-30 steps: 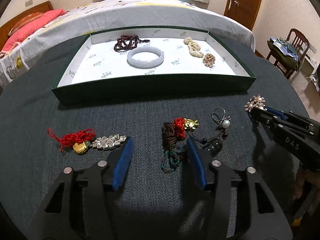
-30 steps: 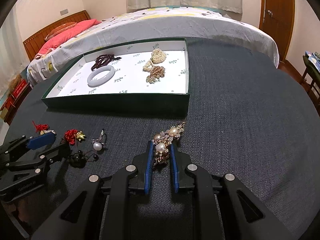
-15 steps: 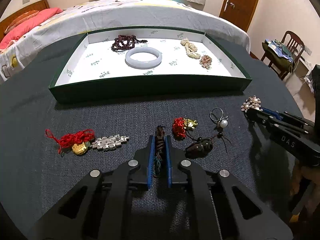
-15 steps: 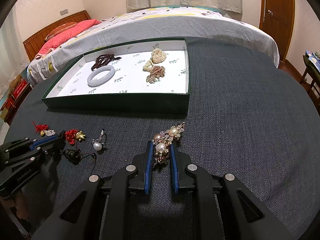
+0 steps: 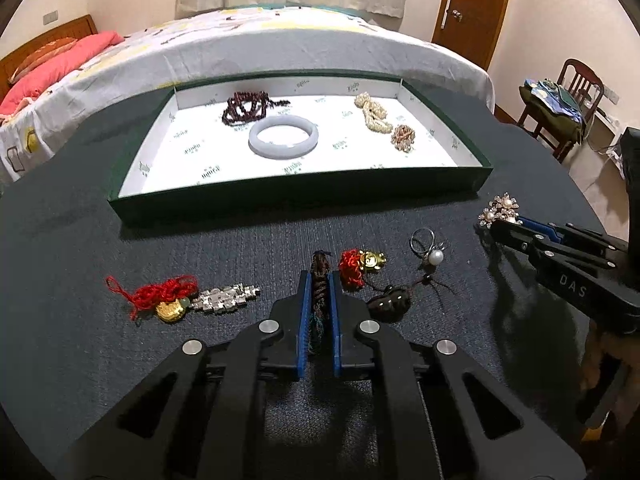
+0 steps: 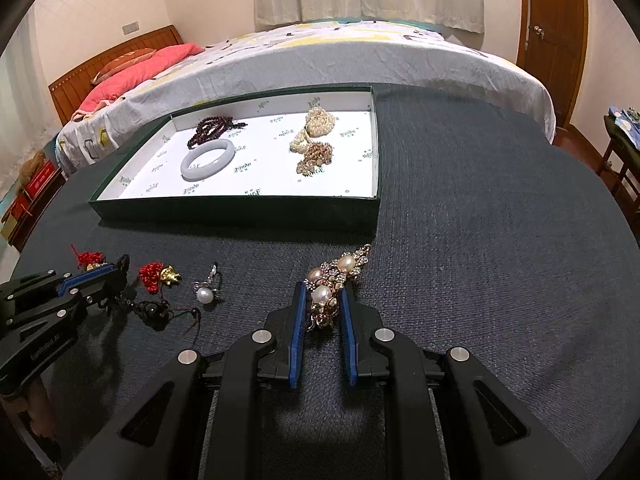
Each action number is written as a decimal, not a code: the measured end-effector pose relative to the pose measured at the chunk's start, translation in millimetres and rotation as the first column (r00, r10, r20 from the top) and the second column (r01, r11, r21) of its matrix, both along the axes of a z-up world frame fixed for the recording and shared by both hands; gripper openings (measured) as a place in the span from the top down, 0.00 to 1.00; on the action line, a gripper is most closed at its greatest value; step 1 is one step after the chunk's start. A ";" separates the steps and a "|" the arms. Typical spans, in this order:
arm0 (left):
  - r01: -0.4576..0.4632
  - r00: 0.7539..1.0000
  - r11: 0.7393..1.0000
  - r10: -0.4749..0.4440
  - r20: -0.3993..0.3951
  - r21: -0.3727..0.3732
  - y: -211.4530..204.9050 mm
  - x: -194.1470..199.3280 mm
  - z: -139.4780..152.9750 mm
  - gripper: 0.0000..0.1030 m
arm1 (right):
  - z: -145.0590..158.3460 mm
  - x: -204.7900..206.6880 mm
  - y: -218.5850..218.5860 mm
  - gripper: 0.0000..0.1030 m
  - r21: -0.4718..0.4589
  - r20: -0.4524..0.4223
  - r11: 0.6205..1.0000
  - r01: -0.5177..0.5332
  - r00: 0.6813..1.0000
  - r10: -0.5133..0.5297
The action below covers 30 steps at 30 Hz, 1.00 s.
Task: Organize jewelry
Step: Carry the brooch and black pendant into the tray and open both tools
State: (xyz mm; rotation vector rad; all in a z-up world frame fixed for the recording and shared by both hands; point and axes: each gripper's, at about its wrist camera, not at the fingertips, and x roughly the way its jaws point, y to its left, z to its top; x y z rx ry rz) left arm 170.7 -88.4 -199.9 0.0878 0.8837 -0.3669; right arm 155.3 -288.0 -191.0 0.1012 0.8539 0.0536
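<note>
Just changed: the left gripper, wide apart a second ago, has clamped onto the dark braided cord and now pinches it between the blue pads.
What it means: the grab looks done, so I'd call the lift toward the green tray the next step.
Cord's place: in front of the tray's near wall, on the dark tablecloth, just beside the red-and-gold charm.
Trailing end: a dark pendant lies just right of the jaws; whether it is tied to the cord I cannot tell.
Right gripper: unchanged, closed on the pearl brooch, which sits near the tray's front right corner.
Already in the tray: pale bangle, dark red beads, pearl strand.
Waiting in front of the tray: pearl ring, and the red-tasselled coin charm with the silver link bracelet beside it.
Left view only: the cord inside the jaws and the bracelet.
Right view only: pads pressed on the brooch; there the left gripper hides its own catch.
</note>
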 end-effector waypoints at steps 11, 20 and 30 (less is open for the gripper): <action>-0.004 0.998 1.000 0.005 0.062 -0.023 3.7 -7.0 21.9 0.92 | 17.0 -10.6 2.0 0.83 -0.006 0.038 1.000 -0.001 0.999 0.001; -0.010 0.995 0.999 0.013 0.103 -0.034 6.1 -14.0 39.0 0.92 | 33.7 -20.2 2.1 0.83 -0.007 0.076 1.000 -0.001 0.997 0.002; -0.032 0.988 0.998 0.039 0.152 -0.048 15.4 -18.9 60.6 0.92 | 53.5 -25.4 6.9 0.83 -0.002 0.120 1.000 -0.013 0.993 0.014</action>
